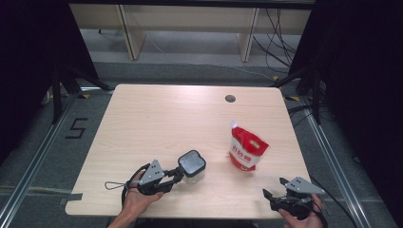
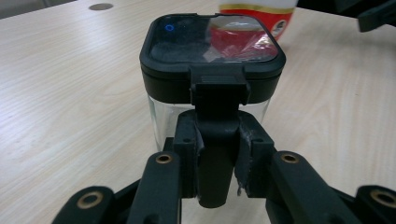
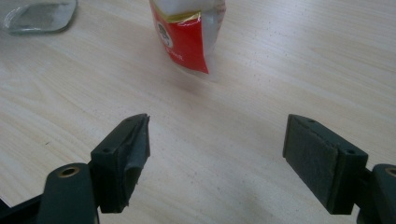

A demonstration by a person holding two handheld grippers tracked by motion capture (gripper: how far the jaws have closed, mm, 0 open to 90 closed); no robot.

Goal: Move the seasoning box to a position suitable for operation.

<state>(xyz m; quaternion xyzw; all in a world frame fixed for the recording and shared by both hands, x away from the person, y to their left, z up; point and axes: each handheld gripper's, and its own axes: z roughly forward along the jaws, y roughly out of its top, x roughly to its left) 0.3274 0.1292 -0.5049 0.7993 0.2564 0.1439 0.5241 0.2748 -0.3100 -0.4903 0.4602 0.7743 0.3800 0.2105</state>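
The left hand-held gripper [image 2: 217, 154] is clamped on the handle of a clear jar [image 1: 192, 166] standing near the desk's [image 1: 157, 114] front edge. The right hand-held gripper [image 3: 217, 158], jaws wide and empty, faces the red pouch [image 1: 247, 151]. Likely next: grasp the pouch by its top for pouring.

High view overhead, gripper views close, low

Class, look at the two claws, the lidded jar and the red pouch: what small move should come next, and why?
Probably the right claw should ease forward toward the red pouch. Its jaws stand wide open with nothing between them, while the left claw is shut on the handle of the lidded jar, steadying it.
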